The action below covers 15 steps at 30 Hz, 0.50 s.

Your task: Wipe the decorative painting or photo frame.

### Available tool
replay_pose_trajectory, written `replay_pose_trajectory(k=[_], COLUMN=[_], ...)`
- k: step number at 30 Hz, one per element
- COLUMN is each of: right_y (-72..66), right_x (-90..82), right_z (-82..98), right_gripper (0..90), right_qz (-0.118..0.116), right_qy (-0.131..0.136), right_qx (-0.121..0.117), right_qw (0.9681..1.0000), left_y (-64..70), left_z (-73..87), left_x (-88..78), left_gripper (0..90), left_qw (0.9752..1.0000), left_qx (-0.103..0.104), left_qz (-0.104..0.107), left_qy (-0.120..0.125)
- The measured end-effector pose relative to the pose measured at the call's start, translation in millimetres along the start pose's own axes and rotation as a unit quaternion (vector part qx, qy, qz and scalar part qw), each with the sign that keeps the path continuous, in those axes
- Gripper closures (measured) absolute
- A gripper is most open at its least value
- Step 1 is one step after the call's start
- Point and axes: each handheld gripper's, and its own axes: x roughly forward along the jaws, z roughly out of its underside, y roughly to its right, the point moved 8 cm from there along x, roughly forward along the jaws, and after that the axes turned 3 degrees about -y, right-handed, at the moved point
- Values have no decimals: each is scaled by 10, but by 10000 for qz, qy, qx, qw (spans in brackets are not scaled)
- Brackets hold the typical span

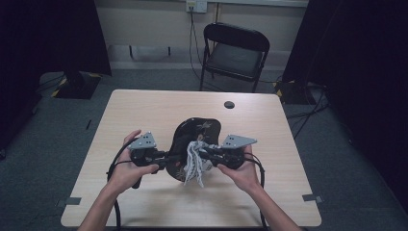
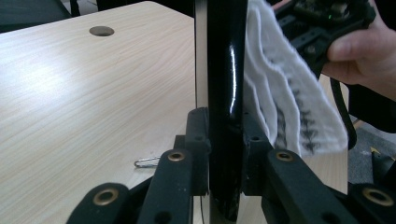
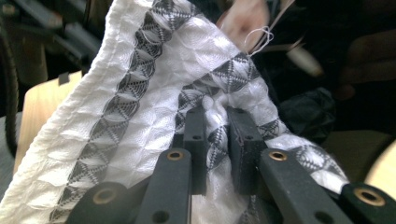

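Wooden table [image 1: 144, 115], black plate [image 1: 192, 130], patterned cloth [image 1: 195, 163]; no legible writing

Both hands level, left tool [image 1: 168, 156] and right tool [image 1: 204, 154] clamped, tips apparently close.

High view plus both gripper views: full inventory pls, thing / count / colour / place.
table: 1, light wood, centre; round hole near its far edge
plate: 1, glossy black with pale markings, held over mid-table, edge clamped in the left gripper
cloth: 1, white with grey pattern bands, against the plate, pinched in the right gripper
paper clip: 1, metal, on the table by the left gripper
folding chair: 1, black, beyond the table
wall socket: 1, white, back wall
left gripper: 1, black, shut on the plate
right gripper: 1, black, shut on the cloth
hands: 2, one on each gripper
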Motion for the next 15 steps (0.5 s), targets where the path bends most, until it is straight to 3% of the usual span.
replay_pose_trajectory(k=[4, 11, 15], right_y=[49, 4, 31], right_x=[-62, 125, 87], right_z=[-57, 208, 131], right_gripper=[795, 798, 798], right_qz=[96, -65, 51], right_qy=[142, -284, -187], right_qx=[57, 120, 50], right_qw=[9998, 9995, 9998], left_y=[0, -30, -34], left_z=[2, 4, 8], left_x=[-2, -22, -27], left_gripper=[781, 781, 780], left_qw=[10000, 10000, 10000], left_qx=[-4, -33, -38], left_qz=[-2, -55, -40], left_qy=[-3, 3, 23])
